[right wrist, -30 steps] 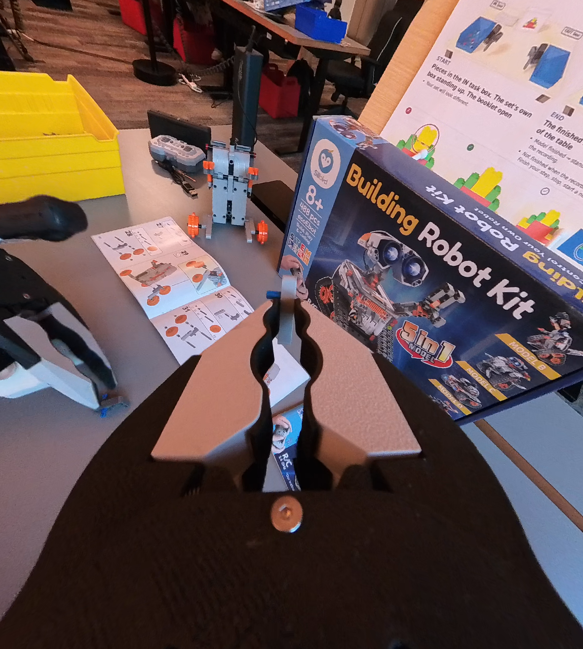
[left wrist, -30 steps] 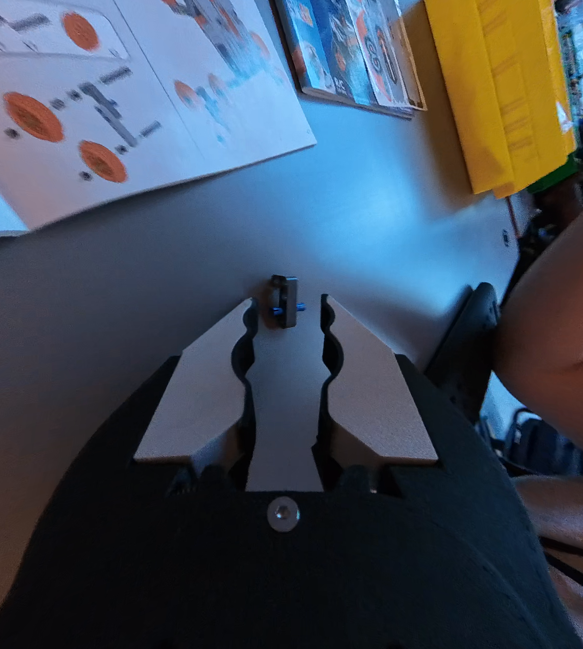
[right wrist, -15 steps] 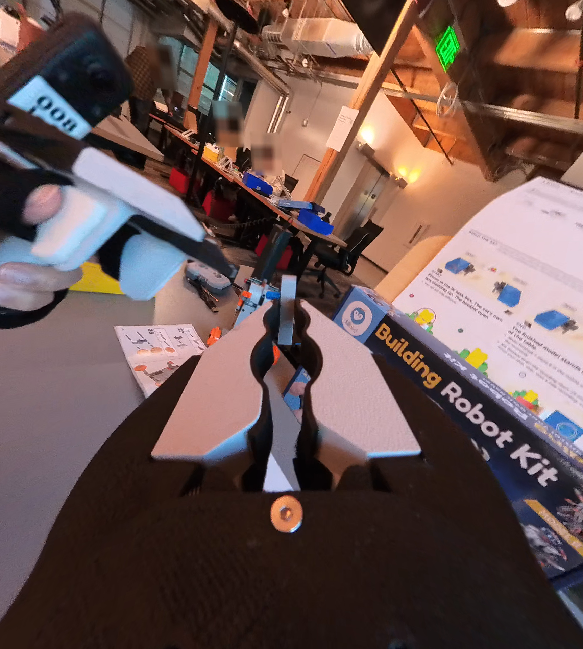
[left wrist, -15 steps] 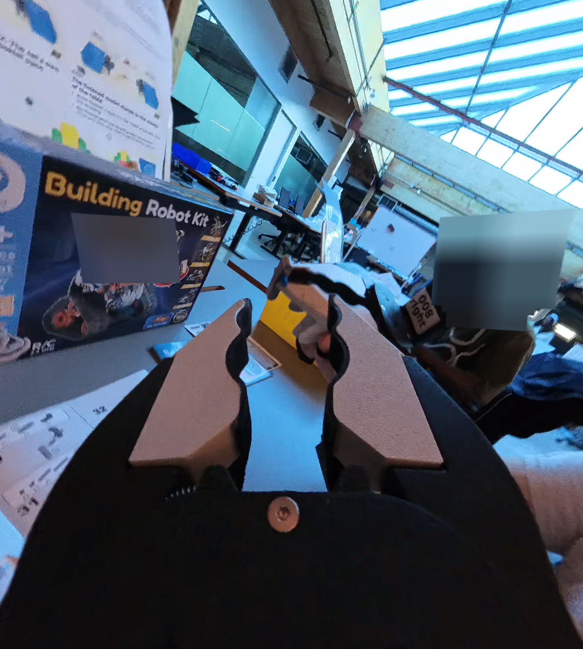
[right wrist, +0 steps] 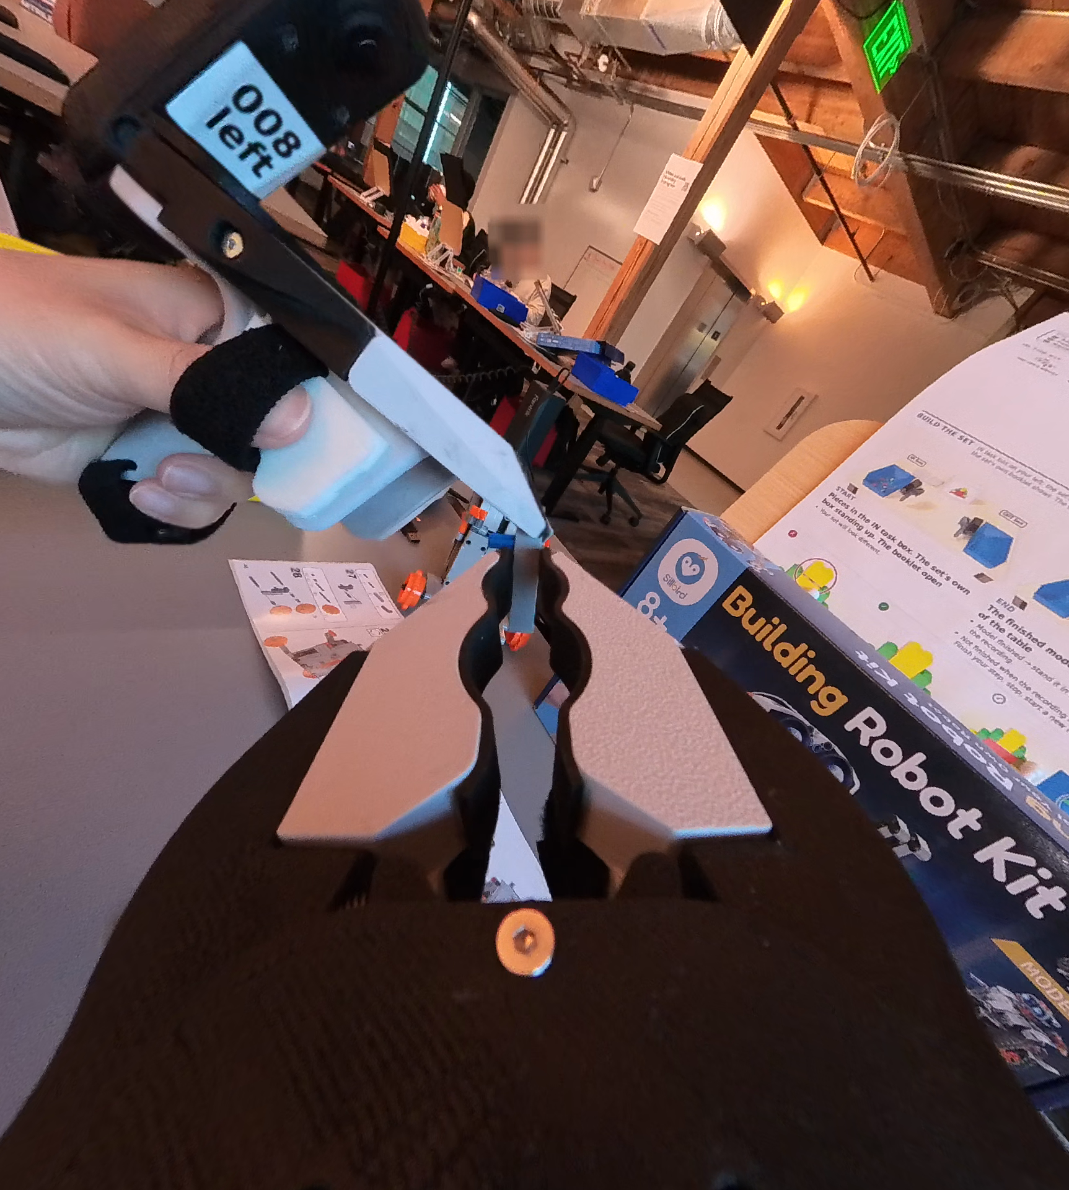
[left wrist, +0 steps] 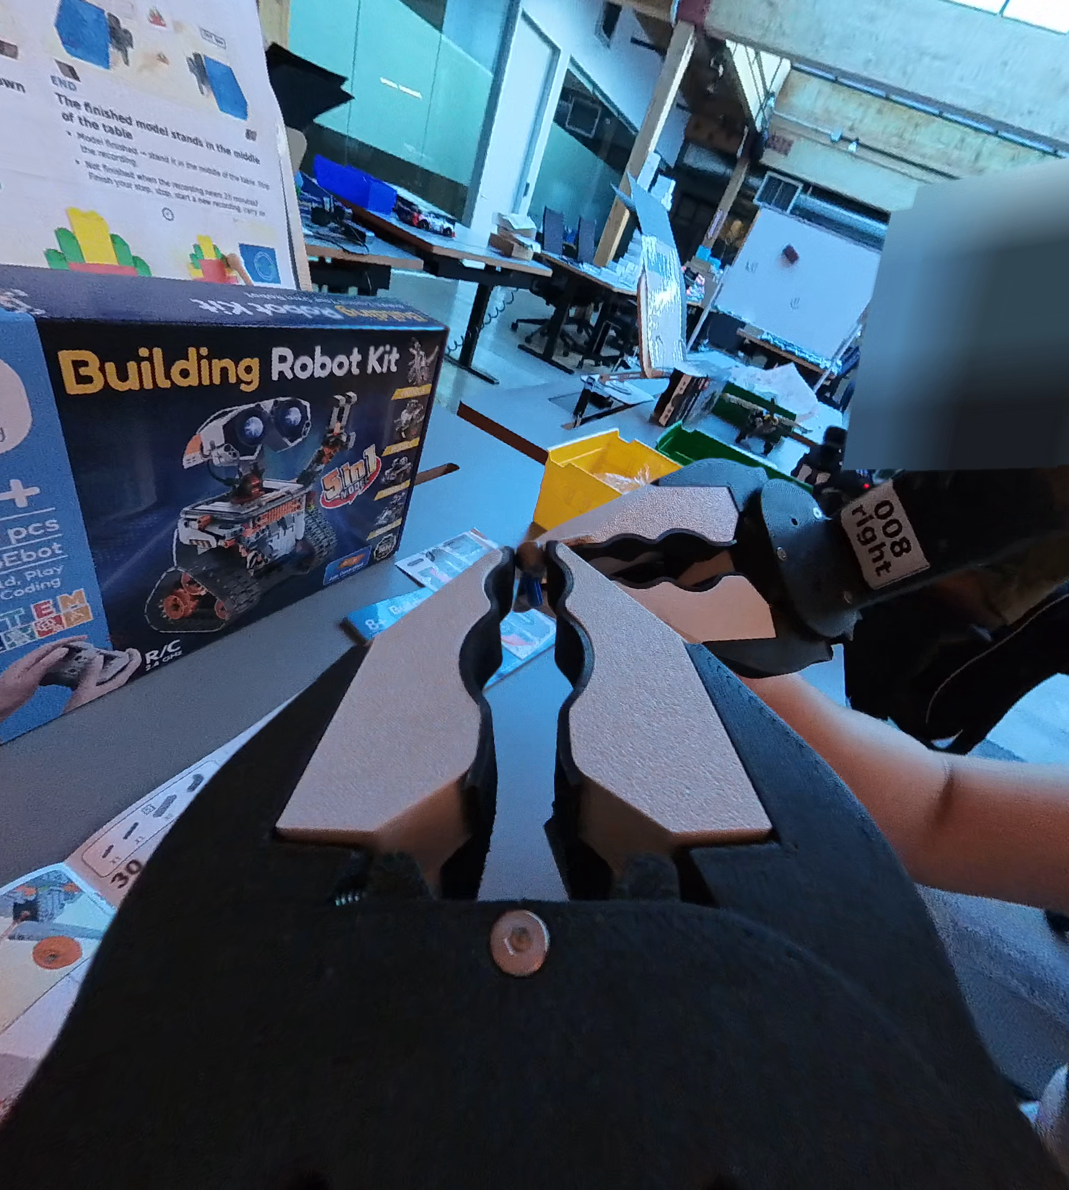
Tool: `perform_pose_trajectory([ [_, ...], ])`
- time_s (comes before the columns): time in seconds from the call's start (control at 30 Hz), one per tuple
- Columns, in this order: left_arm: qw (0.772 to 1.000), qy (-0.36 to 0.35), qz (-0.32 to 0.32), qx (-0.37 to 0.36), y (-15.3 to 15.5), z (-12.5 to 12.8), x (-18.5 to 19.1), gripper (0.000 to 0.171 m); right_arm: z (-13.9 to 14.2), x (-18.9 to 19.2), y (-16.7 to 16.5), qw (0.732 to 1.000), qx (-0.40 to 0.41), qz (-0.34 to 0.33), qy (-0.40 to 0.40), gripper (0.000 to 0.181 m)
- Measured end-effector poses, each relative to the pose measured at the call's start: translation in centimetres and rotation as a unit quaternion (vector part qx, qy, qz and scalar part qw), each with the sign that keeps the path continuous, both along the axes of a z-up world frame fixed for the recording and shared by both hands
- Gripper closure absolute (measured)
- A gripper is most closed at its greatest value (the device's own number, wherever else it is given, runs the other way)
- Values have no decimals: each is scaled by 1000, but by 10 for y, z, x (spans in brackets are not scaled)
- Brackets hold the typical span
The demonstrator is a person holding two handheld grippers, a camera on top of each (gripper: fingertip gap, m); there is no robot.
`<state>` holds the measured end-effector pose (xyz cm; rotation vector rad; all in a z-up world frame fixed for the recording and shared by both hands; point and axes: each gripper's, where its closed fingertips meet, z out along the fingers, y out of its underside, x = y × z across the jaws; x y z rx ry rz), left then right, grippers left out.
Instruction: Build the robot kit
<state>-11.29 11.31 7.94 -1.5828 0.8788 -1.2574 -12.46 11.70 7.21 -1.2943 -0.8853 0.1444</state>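
My right gripper [right wrist: 522,563] is shut on a thin grey beam [right wrist: 524,602] that stands up between its fingertips, with a blue pin [right wrist: 498,539] at its top. My left gripper [left wrist: 528,560] is held up off the table, and its fingers are closed in on the top end of the same beam, where the blue pin [left wrist: 528,589] shows just below the tips. The two grippers meet tip to tip: the right one [left wrist: 531,547] comes in from the right, the left one [right wrist: 538,533] from the upper left, held by a hand [right wrist: 68,360].
A blue robot kit box [left wrist: 197,483] stands on the grey table [right wrist: 68,708], also seen in the right wrist view [right wrist: 840,740], with a printed poster [left wrist: 100,129] behind it. An open instruction booklet [right wrist: 313,618] lies flat. A partly built model with orange wheels [right wrist: 412,589] and a yellow bin [left wrist: 596,476] stand behind. My left and right fingertips are right by each other.
My left gripper rose from a small piece on the table, swung toward the right gripper and closed in on the beam's top. The right gripper lifted and tilted up with the beam.
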Motion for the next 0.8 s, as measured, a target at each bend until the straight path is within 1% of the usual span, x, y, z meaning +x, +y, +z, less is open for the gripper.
perform_pose_trajectory([
  [0.07, 1000, 26, -7, 15, 1, -2, 0, 166, -2, 0, 0, 1000, -6, 5, -4, 175],
  [0.1, 999, 42, -14, 25, 0, -3, 0, 167, -4, -4, -2, 999, -18, 29, -3, 171],
  [0.13, 998, 52, -25, 27, -1, -3, -2, 167, -5, -7, -7, 997, -44, 65, 8, 160],
  [0.17, 997, 54, -50, 19, -5, -1, -3, 167, -5, -8, -12, 991, -82, 105, 34, 150],
  [0.23, 991, 50, -121, -5, -21, 6, -4, 167, -1, -8, -29, 961, -171, 198, 94, 149],
  [0.3, 984, 68, -161, -13, -30, 6, -7, 167, 3, 0, -35, 933, -233, 238, 136, 150],
  [0.37, 976, 94, -196, -20, -41, 3, -6, 167, 3, 0, -46, 907, -273, 282, 149, 154],
  [0.47, 965, 137, -224, -7, -53, -8, -1, 167, 1, -4, -52, 888, -305, 306, 154, 161],
  [0.57, 962, 167, -216, -4, -51, -15, 3, 168, -9, -4, -48, 891, -321, 291, 137, 165],
  [0.67, 961, 163, -222, -19, -52, -16, 4, 167, -15, -2, -51, 885, -335, 298, 125, 176],
  [0.8, 962, 149, -227, -26, -52, -13, 6, 167, -11, -1, -51, 870, -346, 318, 152, 176],
])
